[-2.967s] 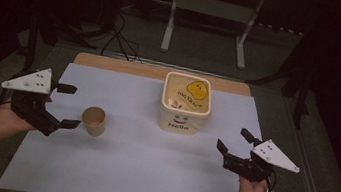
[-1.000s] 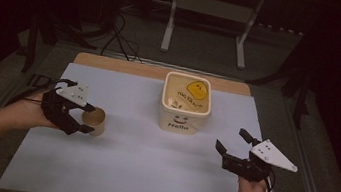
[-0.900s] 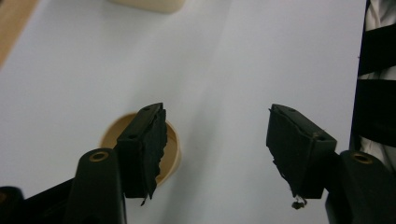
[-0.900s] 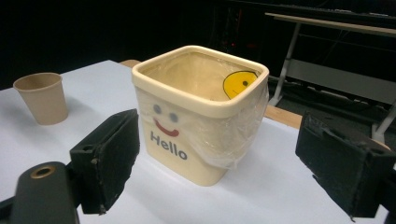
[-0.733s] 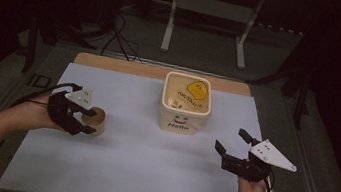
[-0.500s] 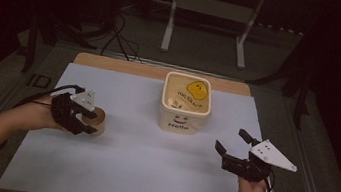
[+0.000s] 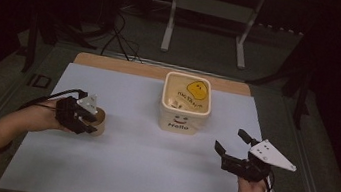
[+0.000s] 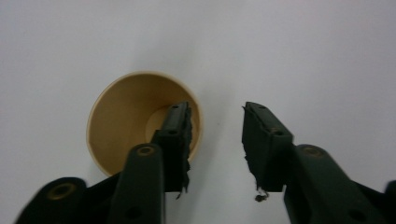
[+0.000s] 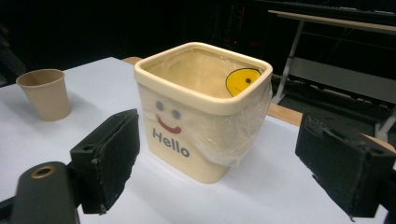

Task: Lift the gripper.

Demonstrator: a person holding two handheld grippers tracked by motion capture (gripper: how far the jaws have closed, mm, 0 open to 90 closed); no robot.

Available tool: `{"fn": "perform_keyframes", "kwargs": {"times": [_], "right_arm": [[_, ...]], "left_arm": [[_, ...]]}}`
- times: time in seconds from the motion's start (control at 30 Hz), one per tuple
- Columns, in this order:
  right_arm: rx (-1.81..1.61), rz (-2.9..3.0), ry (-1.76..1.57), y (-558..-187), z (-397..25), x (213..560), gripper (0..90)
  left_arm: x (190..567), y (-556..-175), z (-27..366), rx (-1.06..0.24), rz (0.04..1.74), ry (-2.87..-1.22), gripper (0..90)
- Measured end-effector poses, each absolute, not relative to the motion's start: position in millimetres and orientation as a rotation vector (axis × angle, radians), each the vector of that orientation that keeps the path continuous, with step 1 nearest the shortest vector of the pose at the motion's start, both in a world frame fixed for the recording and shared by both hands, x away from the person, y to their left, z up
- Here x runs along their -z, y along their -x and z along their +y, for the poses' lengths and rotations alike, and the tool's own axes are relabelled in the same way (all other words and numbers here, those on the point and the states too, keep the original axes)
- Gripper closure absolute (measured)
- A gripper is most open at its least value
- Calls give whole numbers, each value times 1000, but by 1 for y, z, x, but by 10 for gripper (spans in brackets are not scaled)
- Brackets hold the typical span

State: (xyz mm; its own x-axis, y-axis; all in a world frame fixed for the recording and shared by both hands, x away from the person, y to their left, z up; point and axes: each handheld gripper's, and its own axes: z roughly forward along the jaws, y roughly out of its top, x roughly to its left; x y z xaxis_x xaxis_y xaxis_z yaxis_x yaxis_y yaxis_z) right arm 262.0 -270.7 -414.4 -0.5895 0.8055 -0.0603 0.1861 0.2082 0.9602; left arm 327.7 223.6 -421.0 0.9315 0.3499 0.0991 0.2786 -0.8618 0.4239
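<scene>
Left gripper (image 7: 85, 123) down over the paper cup (image 7: 97, 122), which stands upright on the white surface (image 7: 147, 173), left of centre, well apart from the bin. In the left gripper view the fingers are spread, not clamped: one finger (image 8: 176, 135) dips inside the cup (image 8: 130, 126) against its near wall, the other (image 8: 264, 140) hangs outside over bare surface. That straddle reads as a rim pinch being set up, one pad in and one out, so closing would catch the wall rather than crush the whole cup; contact cannot be told. Right gripper (image 7: 233, 153) held low at the right side, fingers wide apart and empty, aimed at the cream bin (image 7: 185, 103) with the "Hello" face. In the right gripper view the bin (image 9: 201, 107) sits between the two fingers, farther off, with a clear liner folded over its rim. Open top faces up, likely where the cup is bound. Right hand seems parked, waiting.
</scene>
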Motion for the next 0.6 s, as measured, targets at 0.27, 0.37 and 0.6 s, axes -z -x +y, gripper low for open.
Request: {"fn": "perform_keyframes", "kwargs": {"times": [0.27, 0.37, 0.6], "right_arm": [[-1400, 1920, -916, -263, -271, 415, 138], [-1399, 1921, -916, -263, -271, 415, 138], [-1397, 1925, -919, -263, -271, 416, 138]], "left_arm": [[431, -334, 225, -244, 459, -2706, 708], [435, -336, 225, -237, 457, -2713, 732], [443, -339, 225, -235, 427, -2734, 761]]}}
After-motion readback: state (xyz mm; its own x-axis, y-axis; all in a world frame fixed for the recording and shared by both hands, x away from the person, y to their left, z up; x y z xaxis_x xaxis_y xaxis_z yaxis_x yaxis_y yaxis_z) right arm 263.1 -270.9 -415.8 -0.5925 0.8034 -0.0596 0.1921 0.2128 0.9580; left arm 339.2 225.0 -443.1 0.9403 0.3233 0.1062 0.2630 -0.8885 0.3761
